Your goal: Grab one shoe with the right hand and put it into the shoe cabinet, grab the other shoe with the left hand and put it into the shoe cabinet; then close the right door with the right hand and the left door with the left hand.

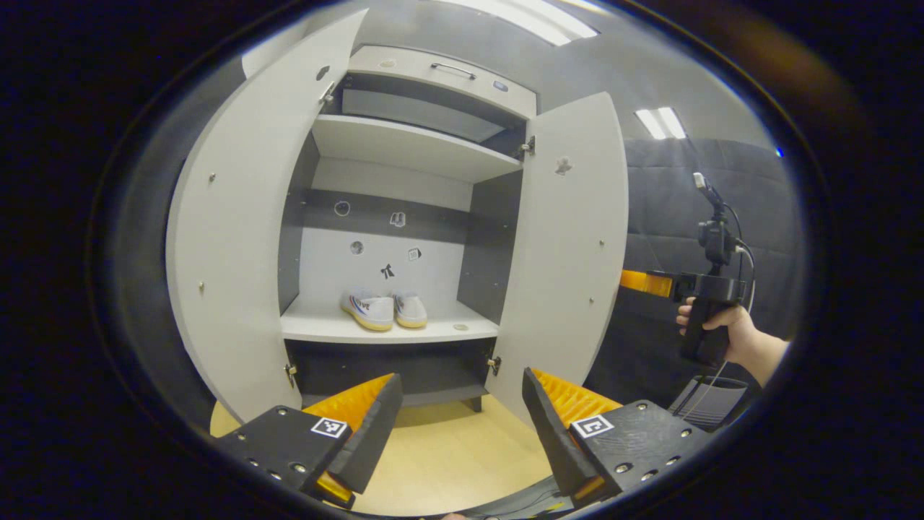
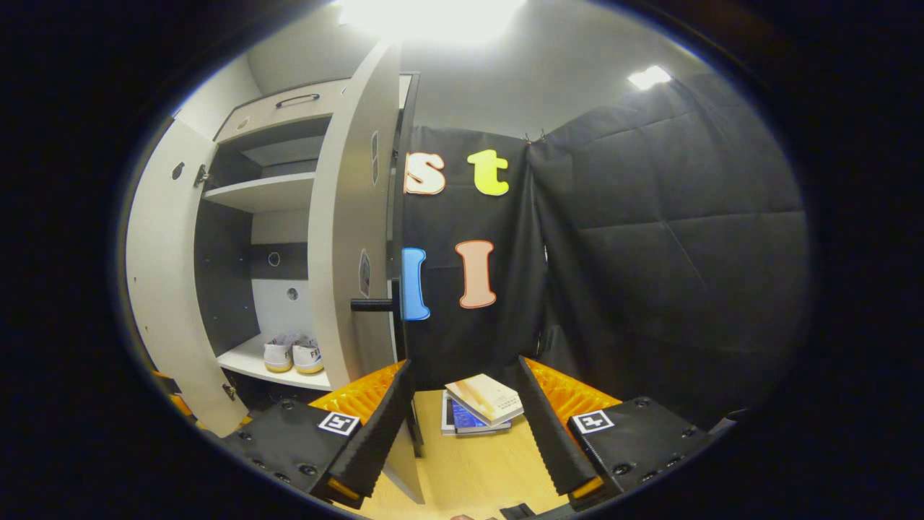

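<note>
Two white shoes (image 1: 382, 309) w/ yellow soles sit side by side, upright, on cabinet (image 1: 390, 332) lower shelf; left door (image 1: 231, 238) & right door (image 1: 567, 245) both open.

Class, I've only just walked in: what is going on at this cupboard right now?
A person holds a two-finger gripper in each hand before an open shoe cabinet. Both shoes sit side by side on its lower shelf. Both doors stand open. The right gripper, open and empty, is beside the right door, near its handle. The left gripper is open too, facing the cabinet. No door is closed yet.
</note>
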